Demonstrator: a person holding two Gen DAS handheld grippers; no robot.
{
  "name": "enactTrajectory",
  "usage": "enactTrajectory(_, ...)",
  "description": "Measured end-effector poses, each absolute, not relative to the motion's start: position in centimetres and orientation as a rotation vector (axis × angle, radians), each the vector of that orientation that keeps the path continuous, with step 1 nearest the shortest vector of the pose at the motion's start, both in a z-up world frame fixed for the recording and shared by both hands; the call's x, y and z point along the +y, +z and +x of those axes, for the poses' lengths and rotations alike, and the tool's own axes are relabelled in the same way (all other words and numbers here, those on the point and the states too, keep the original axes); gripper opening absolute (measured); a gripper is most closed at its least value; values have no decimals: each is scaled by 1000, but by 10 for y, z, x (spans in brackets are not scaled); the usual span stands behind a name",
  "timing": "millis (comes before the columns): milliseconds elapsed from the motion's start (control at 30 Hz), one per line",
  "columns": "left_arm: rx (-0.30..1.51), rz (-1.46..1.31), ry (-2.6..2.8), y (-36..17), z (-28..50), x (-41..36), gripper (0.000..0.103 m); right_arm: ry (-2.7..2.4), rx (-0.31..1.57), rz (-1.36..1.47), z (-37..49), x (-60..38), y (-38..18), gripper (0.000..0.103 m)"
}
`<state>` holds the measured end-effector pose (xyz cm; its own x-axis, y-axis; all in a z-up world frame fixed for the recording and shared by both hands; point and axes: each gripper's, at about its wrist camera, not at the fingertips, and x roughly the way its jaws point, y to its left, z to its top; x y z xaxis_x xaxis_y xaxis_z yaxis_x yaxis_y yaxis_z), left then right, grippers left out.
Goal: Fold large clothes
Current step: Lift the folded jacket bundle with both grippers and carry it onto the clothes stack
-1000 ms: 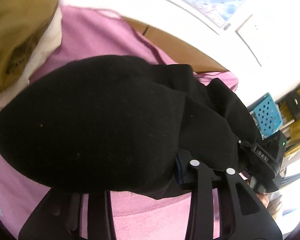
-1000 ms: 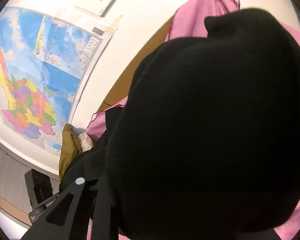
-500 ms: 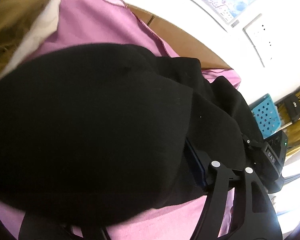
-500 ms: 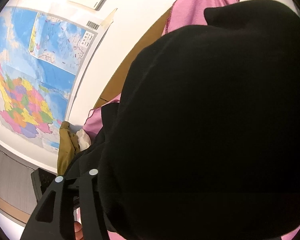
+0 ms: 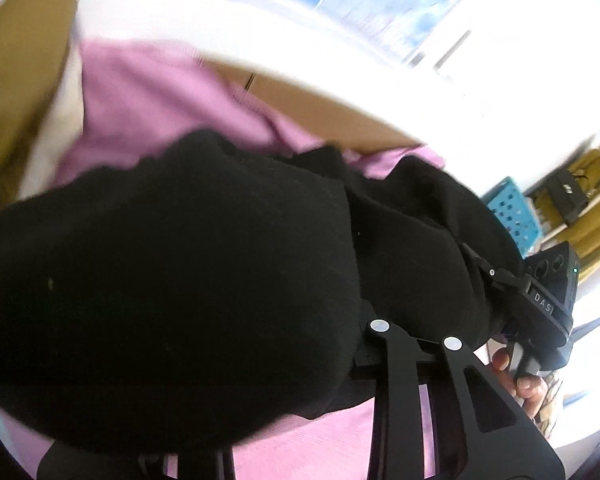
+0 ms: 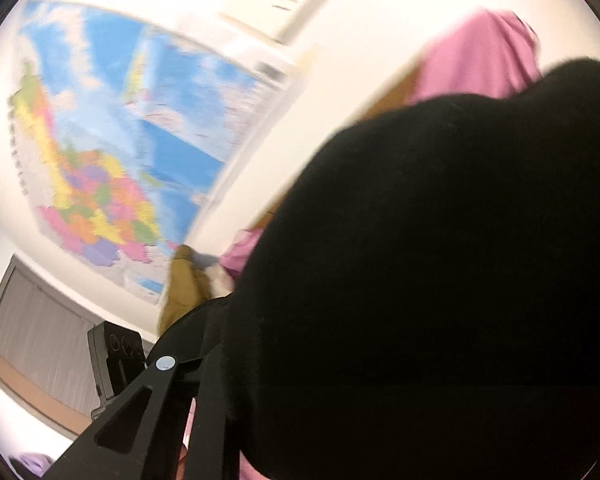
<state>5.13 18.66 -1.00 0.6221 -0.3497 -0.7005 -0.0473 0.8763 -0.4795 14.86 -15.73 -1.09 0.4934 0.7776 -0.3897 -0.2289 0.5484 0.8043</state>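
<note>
A large black garment [image 5: 188,280] hangs bunched over both grippers above a pink cloth [image 5: 148,100] that covers the table. In the left wrist view it drapes over my left gripper [image 5: 300,360] and hides the left finger; the right finger [image 5: 404,364] shows at its edge. In the right wrist view the black garment [image 6: 440,260] covers my right gripper [image 6: 236,364]; only the left finger [image 6: 172,376] shows. Both grippers appear shut on the fabric. The right gripper's body [image 5: 548,292] and the hand holding it show at right in the left wrist view.
A tan garment [image 5: 16,92] and a white one lie at the table's left end. A wall with a coloured map [image 6: 120,152] and a socket stands behind the table. A blue perforated basket [image 5: 512,212] and yellow items are at right.
Both views are blurred now, so both grippers are moving. The black garment has shifted lower in both views, and more of the pink cloth and the wall map shows.
</note>
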Motion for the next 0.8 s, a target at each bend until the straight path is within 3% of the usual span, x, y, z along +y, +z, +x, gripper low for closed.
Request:
enactTrajectory(433, 608, -405, -180, 161, 11, 260, 29, 930, 559, 599, 141, -67, 172, 18)
enactTrajectory(667, 412, -386, -38, 258, -23, 372, 29, 1121, 418, 550, 160, 64, 265, 18)
enactTrajectory(800, 329, -366, 65, 271, -42, 442, 32, 1225, 383, 503, 171, 146, 276, 18)
